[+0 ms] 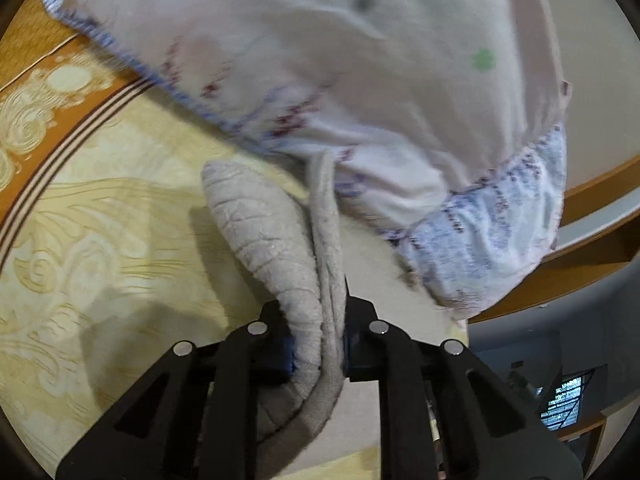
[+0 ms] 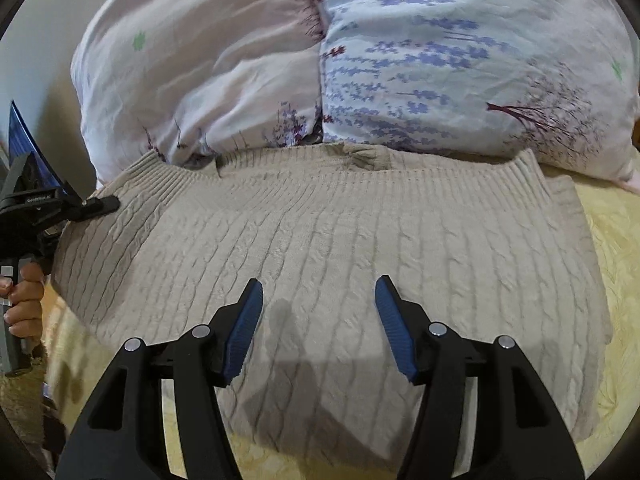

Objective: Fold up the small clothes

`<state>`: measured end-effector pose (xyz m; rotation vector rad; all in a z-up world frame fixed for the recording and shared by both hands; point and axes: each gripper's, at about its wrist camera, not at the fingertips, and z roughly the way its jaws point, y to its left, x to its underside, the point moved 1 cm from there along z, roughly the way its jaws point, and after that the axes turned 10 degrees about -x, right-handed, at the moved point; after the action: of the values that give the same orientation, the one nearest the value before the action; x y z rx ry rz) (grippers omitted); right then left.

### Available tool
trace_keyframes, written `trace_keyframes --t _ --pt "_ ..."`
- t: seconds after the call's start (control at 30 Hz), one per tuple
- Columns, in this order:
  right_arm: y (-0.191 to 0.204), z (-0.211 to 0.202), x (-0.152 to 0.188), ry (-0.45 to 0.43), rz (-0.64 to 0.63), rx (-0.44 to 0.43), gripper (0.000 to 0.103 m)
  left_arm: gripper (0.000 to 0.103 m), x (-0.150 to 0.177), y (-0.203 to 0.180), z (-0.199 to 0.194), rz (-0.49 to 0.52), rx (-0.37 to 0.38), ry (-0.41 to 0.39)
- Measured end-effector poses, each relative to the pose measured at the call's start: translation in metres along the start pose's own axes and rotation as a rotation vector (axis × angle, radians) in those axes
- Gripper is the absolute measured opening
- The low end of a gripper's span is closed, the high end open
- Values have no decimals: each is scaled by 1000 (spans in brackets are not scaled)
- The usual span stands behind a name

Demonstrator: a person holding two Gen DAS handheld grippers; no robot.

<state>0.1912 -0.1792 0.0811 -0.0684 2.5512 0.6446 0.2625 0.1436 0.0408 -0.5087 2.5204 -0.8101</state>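
Sweater (image 2: 320, 240): one beige cable-knit piece, lying flat on the yellow patterned bedspread (image 2: 612, 288), its ribbed hem next to one floral pillow (image 2: 360, 60). Right gripper (image 2: 319, 308): two blue-padded fingers spread wide apart, poised above the knit, holding nothing. Left gripper (image 1: 320, 344): jaws pinched together on a bunched fold of the sweater (image 1: 280, 240), fabric squeezed between the two pads and trailing forward toward the pillow (image 1: 320, 60). In the right wrist view the left gripper (image 2: 100, 204) appears at the sweater's left edge, held by one hand (image 2: 24, 296). Bedspread (image 1: 100, 220) count: one, with an orange border band. Pillow count: one, in two fabric panels, pale pink and blue floral.
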Motion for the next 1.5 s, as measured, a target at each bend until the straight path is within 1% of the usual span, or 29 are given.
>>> trace_keyframes --t 0.1,0.2,0.33,0.57,0.67,0.77,0.83,0.9,0.97,1.0,1.03,1.07,1.1,1.13,1.17,1.2,1.23,1.27,1.3,1.33,1.37,1.4,1.47,1.5 --pt "-6 -15 3 -31 11 -17 67 15 1 -26 -3 24 37 -16" --pt "-11 -28 6 -57 12 -23 67 15 6 -56 -2 60 67 -22" --pt "-24 -39 9 -77 31 -24 68 14 13 -87 3 82 100 -16" --pt "-49 -58 12 -112 74 -18 68 14 28 -133 25 104 141 29" --pt "-60 -72 12 -142 95 -8 68 14 41 -165 45 134 159 54" --pt "-76 -89 16 -173 132 13 69 14 59 -194 73 145 189 103" --pt "-88 -96 18 -183 165 24 69 14 75 -211 95 168 187 133" --pt "-100 -103 22 -192 201 27 69 14 92 -223 118 193 182 183" --pt "-110 -109 23 -200 229 26 69 16 109 -232 142 217 174 258" --pt "-113 -111 24 -202 240 21 69 19 116 -234 150 222 180 288" --pt "-117 -114 23 -209 257 8 69 24 119 -235 153 227 194 309" --pt "-121 -118 22 -218 273 -13 69 26 123 -236 155 231 235 336" --pt "-123 -120 22 -225 284 -29 69 27 123 -236 152 230 271 348" --pt "-126 -124 21 -234 299 -58 69 36 122 -236 149 230 299 358" --pt "-128 -126 20 -241 311 -83 69 39 120 -234 141 234 322 357" --pt "-131 -128 17 -246 330 -126 69 46 118 -233 133 246 330 341" --pt "-135 -127 14 -242 353 -184 69 52 115 -230 122 267 329 311" --pt "-138 -123 10 -225 380 -250 69 55 110 -224 107 296 311 257" --pt "-140 -120 7 -207 398 -298 69 62 108 -219 98 310 295 223" --pt "-143 -112 3 -175 427 -346 69 65 103 -211 87 325 259 172" --pt "-144 -107 0 -157 446 -364 69 66 99 -204 80 335 225 144" --pt "-146 -98 -3 -127 471 -384 68 67 94 -195 74 348 163 106" --pt "-149 -85 -7 -81 511 -391 68 68 88 -176 68 353 56 56" --pt "-152 -76 -8 -54 537 -399 63 69 85 -167 67 355 10 41"
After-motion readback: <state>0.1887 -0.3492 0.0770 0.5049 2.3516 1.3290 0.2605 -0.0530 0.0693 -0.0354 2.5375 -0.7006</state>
